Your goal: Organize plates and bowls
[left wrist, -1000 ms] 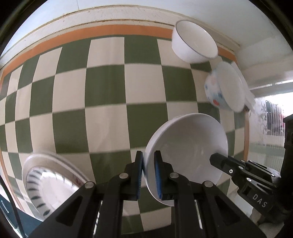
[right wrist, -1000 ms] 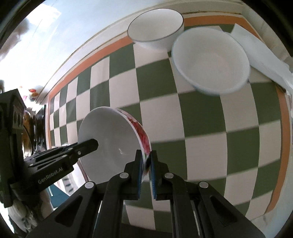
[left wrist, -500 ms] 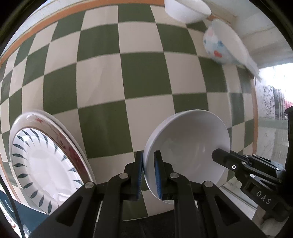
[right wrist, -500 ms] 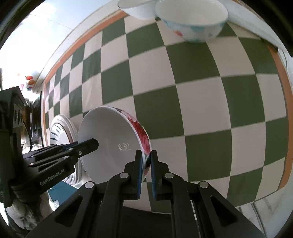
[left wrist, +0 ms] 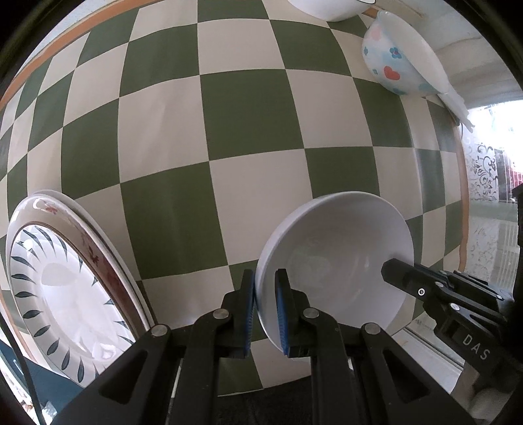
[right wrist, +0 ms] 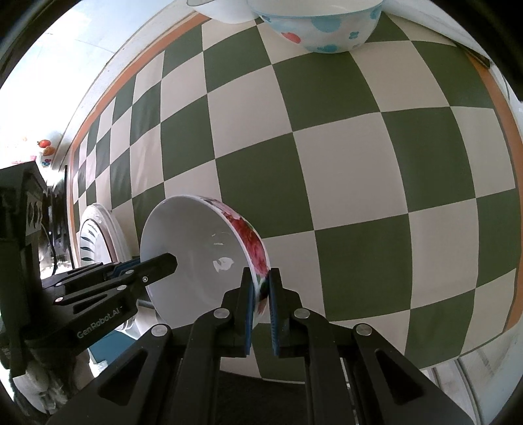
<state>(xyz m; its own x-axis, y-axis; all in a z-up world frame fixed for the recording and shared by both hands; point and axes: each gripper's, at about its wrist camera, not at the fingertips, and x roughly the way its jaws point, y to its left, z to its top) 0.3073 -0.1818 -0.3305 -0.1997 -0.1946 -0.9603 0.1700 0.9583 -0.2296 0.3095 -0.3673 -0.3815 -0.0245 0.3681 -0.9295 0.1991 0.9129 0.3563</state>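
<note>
Both grippers hold one white bowl with red flowers outside (right wrist: 202, 261), above the green-and-white checked table. My left gripper (left wrist: 264, 307) is shut on its left rim; the bowl (left wrist: 336, 261) fills the lower right of the left wrist view. My right gripper (right wrist: 260, 296) is shut on the opposite rim. The left gripper also shows in the right wrist view (right wrist: 143, 271), the right gripper in the left wrist view (left wrist: 425, 287). A stack of plates with dark leaf marks (left wrist: 62, 287) lies at lower left, also in the right wrist view (right wrist: 94, 235).
A bowl with blue flowers and red hearts (left wrist: 392, 62) and a plain white bowl (left wrist: 327, 8) stand at the far edge; both show in the right wrist view (right wrist: 323, 23) (right wrist: 222, 11). The checked table (left wrist: 228, 130) has an orange border (right wrist: 513, 284).
Both grippers, with the bowl between them, have moved back toward the near side and lower. The far bowls have slid to the top of the views; the plate stack has come closer.
</note>
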